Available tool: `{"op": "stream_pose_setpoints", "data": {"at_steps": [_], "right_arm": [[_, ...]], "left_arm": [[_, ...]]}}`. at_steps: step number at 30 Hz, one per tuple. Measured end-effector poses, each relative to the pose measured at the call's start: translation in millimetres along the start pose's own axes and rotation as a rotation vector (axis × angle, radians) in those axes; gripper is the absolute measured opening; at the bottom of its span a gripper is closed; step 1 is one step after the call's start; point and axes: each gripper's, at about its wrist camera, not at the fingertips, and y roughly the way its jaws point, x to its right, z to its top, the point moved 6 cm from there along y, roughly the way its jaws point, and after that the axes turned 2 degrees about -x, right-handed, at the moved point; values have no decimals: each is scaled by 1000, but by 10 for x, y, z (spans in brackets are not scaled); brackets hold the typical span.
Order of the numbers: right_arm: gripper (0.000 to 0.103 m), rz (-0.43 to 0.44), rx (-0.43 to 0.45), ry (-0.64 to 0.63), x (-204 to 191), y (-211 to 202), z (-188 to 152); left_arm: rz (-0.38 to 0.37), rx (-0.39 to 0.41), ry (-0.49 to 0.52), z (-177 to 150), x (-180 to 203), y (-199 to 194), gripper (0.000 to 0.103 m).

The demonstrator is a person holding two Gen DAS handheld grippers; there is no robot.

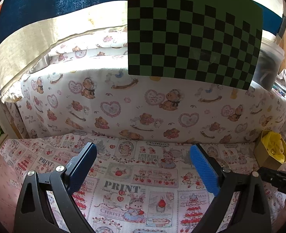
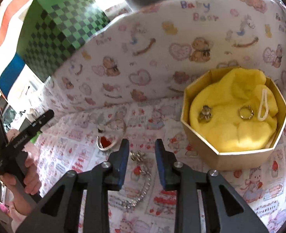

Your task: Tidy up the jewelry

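Note:
In the right wrist view an octagonal gold box (image 2: pixel 240 159) lined with yellow cloth holds a ring (image 2: pixel 245 112), a small metal charm (image 2: pixel 205 113) and a white loop (image 2: pixel 263 106). On the printed cloth lie a red heart piece (image 2: pixel 106 142), a thin bangle (image 2: pixel 116 124) and a silver chain (image 2: pixel 143 190) with a charm end (image 2: pixel 138 157). My right gripper (image 2: pixel 142 145) hovers over the chain, its jaws slightly apart, and the pads do not touch the chain. My left gripper (image 1: pixel 143 151) stands wide open over bare cloth, and the box (image 1: pixel 263 159) sits far to its right.
A padded wall in teddy-bear fabric (image 1: pixel 143 106) closes off the back. A green checkered board (image 1: pixel 191 38) leans above it. A person's hand (image 2: pixel 30 170) grips the left tool at the left edge of the right wrist view.

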Motion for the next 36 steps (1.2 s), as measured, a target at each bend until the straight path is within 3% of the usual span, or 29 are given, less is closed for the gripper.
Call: {"op": "stream_pose_setpoints", "data": {"at_steps": [2, 6, 7, 8, 10, 12, 16, 22, 24, 26, 27, 30, 32, 33, 35, 36], "right_arm": [[25, -28, -83, -32, 8, 29, -90], [25, -79, -93, -141, -117, 36, -125], [23, -115, -104, -178, -138, 86, -157], [11, -162, -81, -218, -158, 91, -166], [5, -190, -72, -254, -189, 103, -179], [5, -175, -67, -222, -178, 82, -175], [5, -65, 25, -180, -217, -227, -65], [5, 68, 183, -227, -465, -791, 30], [5, 97, 172, -225, -492, -809, 27], [5, -13, 152, -208, -397, -696, 34], [5, -23, 158, -203, -415, -669, 21], [5, 108, 101, -126, -321, -608, 15], [5, 27, 104, -137, -284, -565, 3], [5, 26, 116, -153, -304, -567, -9], [5, 115, 86, -117, -326, -559, -6], [5, 131, 89, -110, -342, -575, -3]], "left_arm": [[1, 5, 5, 4, 9, -12, 96], [-3, 8, 1, 6, 21, -32, 96], [-2, 5, -1, 4, 17, -27, 96], [-1, 3, -2, 4, 14, -19, 96], [0, 1, -3, 2, 7, -12, 96], [0, 3, -4, 10, 1, -12, 96], [-3, 14, -5, 31, 4, -41, 96], [-18, 10, 19, 7, 91, -57, 96], [-27, 5, 29, -5, 143, -62, 96], [-43, 0, 45, -20, 204, -73, 96], [-46, 1, 54, -28, 237, -88, 96], [-44, 6, 79, -40, 304, -115, 96], [-54, -1, 87, -52, 337, -108, 96], [-68, -11, 88, -61, 357, -98, 96], [-128, -49, 88, -97, 411, -63, 96], [-160, -69, 88, -115, 441, -45, 90]]}}
